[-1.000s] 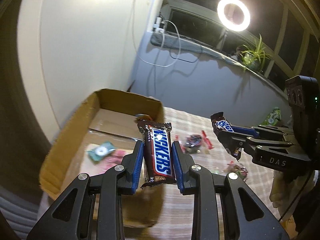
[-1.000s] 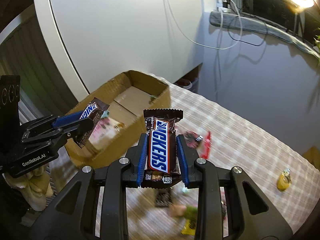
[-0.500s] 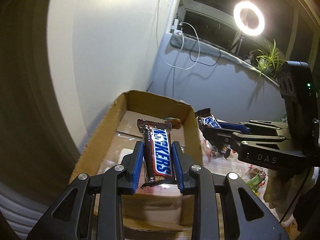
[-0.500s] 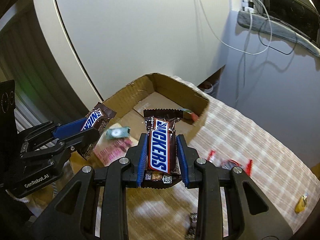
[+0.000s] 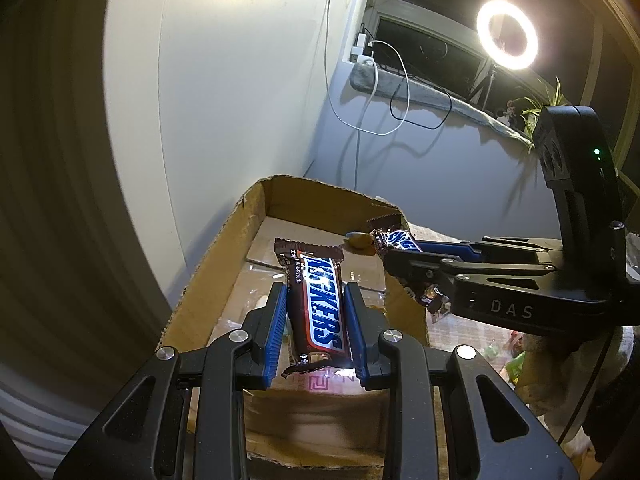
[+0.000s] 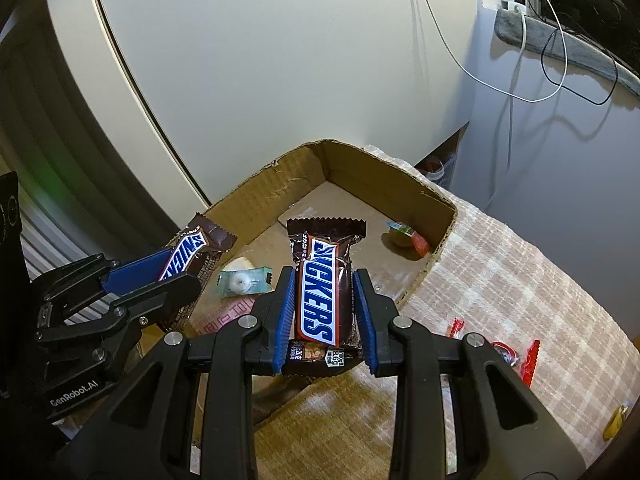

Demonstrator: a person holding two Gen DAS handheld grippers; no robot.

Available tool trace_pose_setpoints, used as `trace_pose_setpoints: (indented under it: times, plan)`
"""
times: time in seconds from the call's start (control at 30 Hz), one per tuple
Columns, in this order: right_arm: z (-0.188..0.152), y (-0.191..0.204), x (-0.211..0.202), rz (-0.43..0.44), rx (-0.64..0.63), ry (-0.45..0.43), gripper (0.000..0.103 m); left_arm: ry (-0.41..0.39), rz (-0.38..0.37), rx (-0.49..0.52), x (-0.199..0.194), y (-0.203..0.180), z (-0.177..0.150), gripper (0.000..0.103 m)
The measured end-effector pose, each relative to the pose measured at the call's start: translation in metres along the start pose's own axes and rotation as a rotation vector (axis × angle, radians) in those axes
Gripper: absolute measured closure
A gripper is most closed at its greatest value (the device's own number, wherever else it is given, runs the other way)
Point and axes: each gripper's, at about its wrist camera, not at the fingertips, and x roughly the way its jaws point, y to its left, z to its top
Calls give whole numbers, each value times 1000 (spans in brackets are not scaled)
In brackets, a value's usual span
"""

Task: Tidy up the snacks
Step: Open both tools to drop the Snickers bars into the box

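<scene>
We had our left gripper [image 5: 316, 316] clamped on one Snickers bar [image 5: 318, 304] and our right gripper [image 6: 324, 312] clamped on another Snickers [image 6: 322, 292], both mid-frame above the cardboard box [image 6: 384, 184].

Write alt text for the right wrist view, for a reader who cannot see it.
The right gripper holds a Snickers bar upright over the near edge of an open cardboard box. At left, the left gripper holds a second Snickers bar above the box, which contains a few small wrapped sweets.
</scene>
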Motion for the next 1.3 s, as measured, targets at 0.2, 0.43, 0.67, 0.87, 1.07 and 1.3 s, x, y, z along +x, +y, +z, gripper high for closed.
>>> trace_pose_setpoints:
  times: [0.2, 0.43, 0.67, 0.87, 1.07, 1.3]
  plan:
    - [3, 1, -1, -2, 1, -12, 73, -4, 14, 4, 0, -2, 0, 75]
    - [4, -2, -10, -32, 10, -45, 44, -24, 28, 12, -5, -2, 0, 61]
    - [2, -6, -22, -46, 16, -61, 36, -33, 23, 18, -9, -6, 0, 61]
    - [-2, -10, -35, -59, 21, -76, 35, -42, 22, 37, -14, -14, 0, 61]
    - [-11, -14, -55, -87, 26, -104, 22, -53, 14, 46, -23, -25, -2, 59]
    - [-33, -31, -92, -135, 47, -131, 22, -58, -13, 62, -30, -44, -9, 55]
